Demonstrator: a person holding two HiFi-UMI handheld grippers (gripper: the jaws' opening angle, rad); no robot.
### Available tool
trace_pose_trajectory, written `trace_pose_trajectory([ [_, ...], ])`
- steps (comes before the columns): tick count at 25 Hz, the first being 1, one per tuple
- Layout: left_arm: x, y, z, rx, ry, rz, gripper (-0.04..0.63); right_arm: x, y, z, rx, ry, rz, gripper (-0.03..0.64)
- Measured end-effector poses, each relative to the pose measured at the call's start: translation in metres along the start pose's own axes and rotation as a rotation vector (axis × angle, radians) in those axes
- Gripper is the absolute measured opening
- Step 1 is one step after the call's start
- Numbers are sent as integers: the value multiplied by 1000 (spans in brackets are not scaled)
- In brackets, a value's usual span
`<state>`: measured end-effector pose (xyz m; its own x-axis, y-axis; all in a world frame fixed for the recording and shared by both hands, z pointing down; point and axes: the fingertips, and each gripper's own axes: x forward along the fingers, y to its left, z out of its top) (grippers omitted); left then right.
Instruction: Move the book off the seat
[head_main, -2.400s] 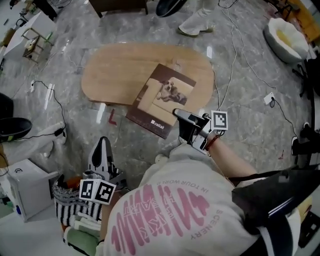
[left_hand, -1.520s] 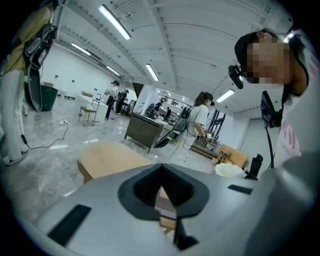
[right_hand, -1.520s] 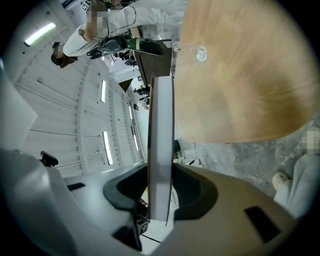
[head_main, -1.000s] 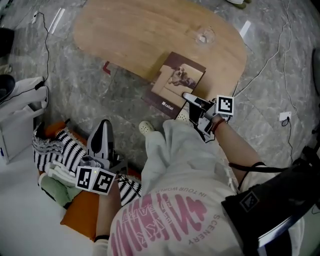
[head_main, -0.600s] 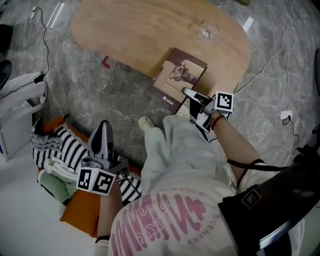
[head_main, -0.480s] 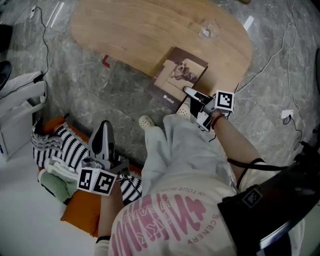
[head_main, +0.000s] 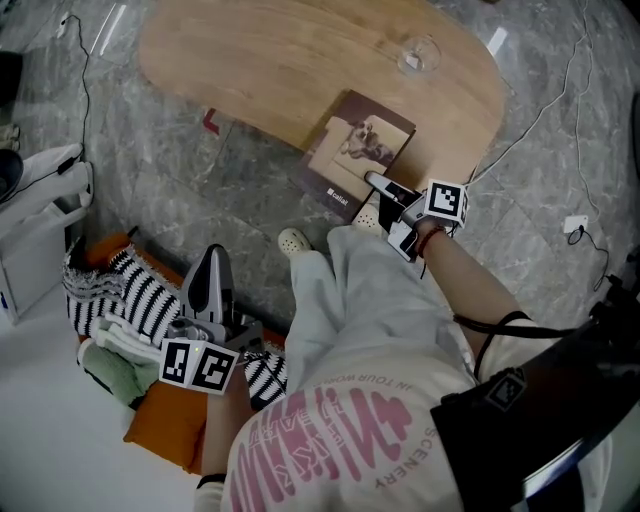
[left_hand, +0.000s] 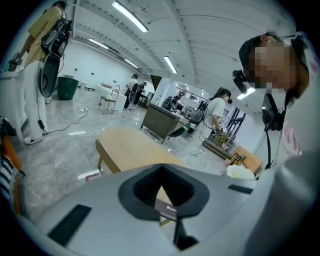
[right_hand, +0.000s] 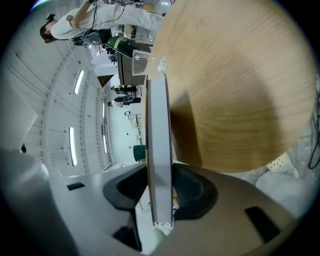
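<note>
The brown book (head_main: 358, 150) with a dog photo on its cover lies on the near edge of the oval wooden top (head_main: 280, 60), one corner hanging past the edge. My right gripper (head_main: 374, 183) is shut on the book's near edge. In the right gripper view the book's white page edge (right_hand: 159, 130) runs straight up between the jaws. My left gripper (head_main: 210, 258) hangs low at the left above a striped cushion, fingers together, holding nothing. The left gripper view shows a strip of the book (left_hand: 169, 209) through its own frame.
An upturned glass (head_main: 418, 55) stands on the wooden top, beyond the book. A white shoe (head_main: 293, 242) is on the marble floor. A striped cushion (head_main: 140, 295), an orange pad (head_main: 165, 432) and a green cloth (head_main: 108, 372) lie lower left. Cables (head_main: 575, 90) trail on the right.
The right gripper keeps its hold on the book's near edge and the left gripper stays low by the cushion. Only the head view has drifted a little.
</note>
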<state>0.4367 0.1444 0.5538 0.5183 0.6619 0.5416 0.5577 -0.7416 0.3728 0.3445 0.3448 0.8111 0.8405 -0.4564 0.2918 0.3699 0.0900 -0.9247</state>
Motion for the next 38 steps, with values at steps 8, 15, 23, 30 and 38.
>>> trace_pose_trajectory([
  [8,-5,0,-15,-36,16,7,8,-3,-24,0,-30,-50,-181,164],
  [15,-6,-4,-17,-35,10,18,8,-7,-46,4,27,-57,-279,172],
  [23,-11,-6,-21,-30,10,21,8,-9,-55,7,30,-71,-343,177],
  [30,-21,-1,-17,-25,-10,25,8,-20,-72,6,-9,-24,-502,156],
  [38,-37,9,-19,-33,-26,14,8,-40,-73,11,17,-103,-511,153],
])
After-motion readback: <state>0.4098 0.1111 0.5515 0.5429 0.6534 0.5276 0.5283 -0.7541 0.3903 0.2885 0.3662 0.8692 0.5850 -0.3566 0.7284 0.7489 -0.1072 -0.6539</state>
